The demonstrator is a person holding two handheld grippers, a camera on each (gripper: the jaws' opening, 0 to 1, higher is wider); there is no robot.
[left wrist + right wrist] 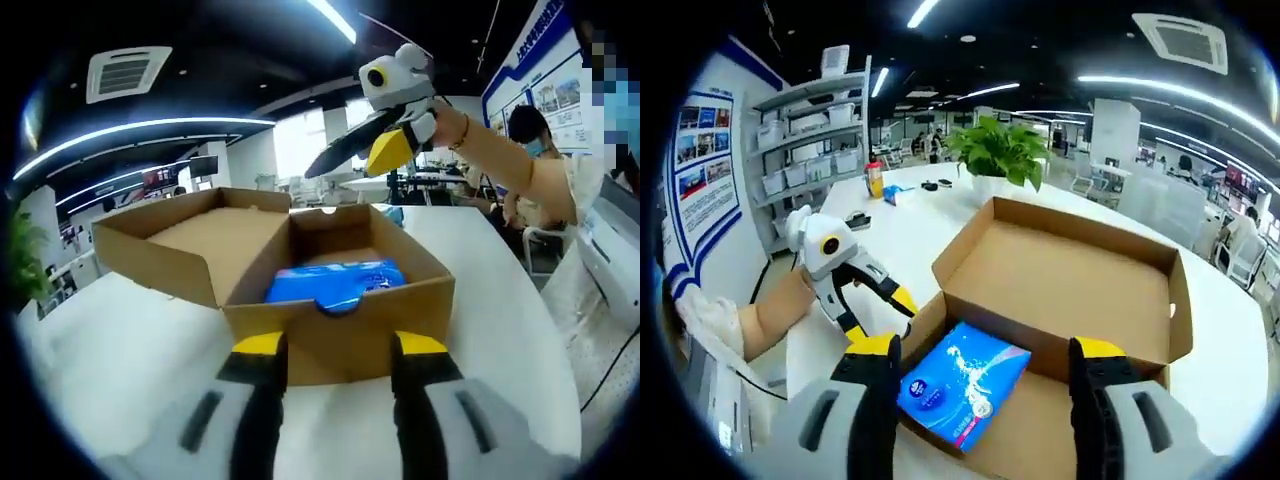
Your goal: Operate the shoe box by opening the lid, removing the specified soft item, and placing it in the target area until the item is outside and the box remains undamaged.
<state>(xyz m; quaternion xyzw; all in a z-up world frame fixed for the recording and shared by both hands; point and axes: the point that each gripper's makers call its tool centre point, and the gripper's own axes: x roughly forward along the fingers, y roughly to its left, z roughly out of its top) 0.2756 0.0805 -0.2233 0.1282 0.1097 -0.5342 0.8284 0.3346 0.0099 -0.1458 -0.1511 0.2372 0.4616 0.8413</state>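
**Brown cardboard shoe box lying open, blue soft pack inside**

Brown cardboard is making up the shoe box [330, 300], which is sitting on the white worktop [120, 350] with its lid [1080, 270] folded back and lying flat-open beside the tray. A blue plastic soft pack [962, 395] with white print is resting on the box floor, lying against one wall; in the left gripper view the same pack [335, 282] is showing just behind the near wall.

The left tongs [340, 345] are standing wide apart, their yellow tips framing the near wall of the box and gripping nothing. In the right gripper view these tongs [880, 310] are hovering just beside a corner of the box, a person's hand behind them.

The right tongs [985, 350] are also spread wide, empty, poised above the pack and the near edge of the box. In the left gripper view they [375, 150] are hanging in the air above the far side of the box, clear of the cardboard.

A potted green plant [1000, 155] is standing on the worktop beyond the lid, with shelving [815, 140] at the wall.
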